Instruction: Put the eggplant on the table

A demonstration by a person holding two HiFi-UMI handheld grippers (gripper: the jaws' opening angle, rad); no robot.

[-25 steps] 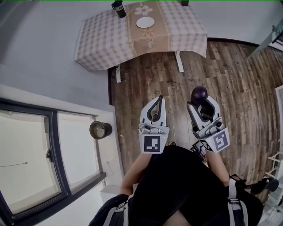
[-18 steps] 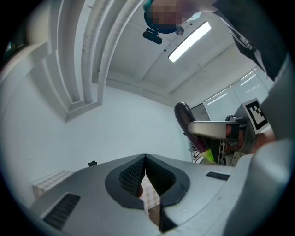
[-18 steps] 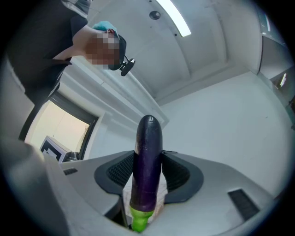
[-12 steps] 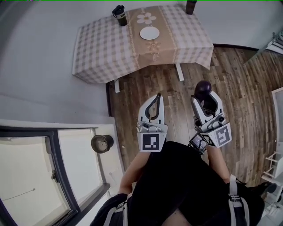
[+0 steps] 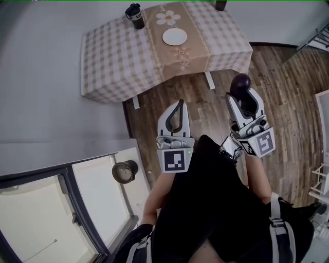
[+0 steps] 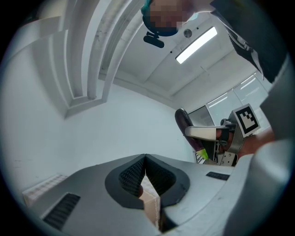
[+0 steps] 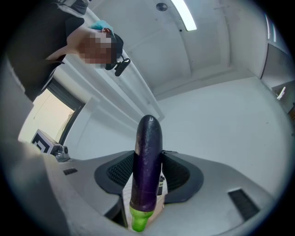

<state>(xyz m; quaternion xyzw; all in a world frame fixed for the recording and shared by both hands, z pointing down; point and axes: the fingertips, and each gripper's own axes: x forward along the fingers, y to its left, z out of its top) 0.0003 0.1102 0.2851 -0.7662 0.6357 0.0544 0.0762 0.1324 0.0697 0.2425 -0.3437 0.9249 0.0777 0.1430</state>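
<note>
The right gripper (image 5: 241, 96) is clamped on the eggplant (image 5: 240, 82) — its pads press on both sides of the purple body. In the right gripper view the green stem end points toward the camera and the rounded tip pokes out past the fingertips. The eggplant is held above the wooden floor (image 5: 288, 82), near the cloth-covered table (image 5: 113, 61), which stands farther off and to the left. The left gripper (image 5: 179, 102) carries nothing, its jaws pressed together. On the table sit a white plate (image 5: 175, 36) and a dark lidded vessel (image 5: 135, 12) — possibly a travel mug.
</note>
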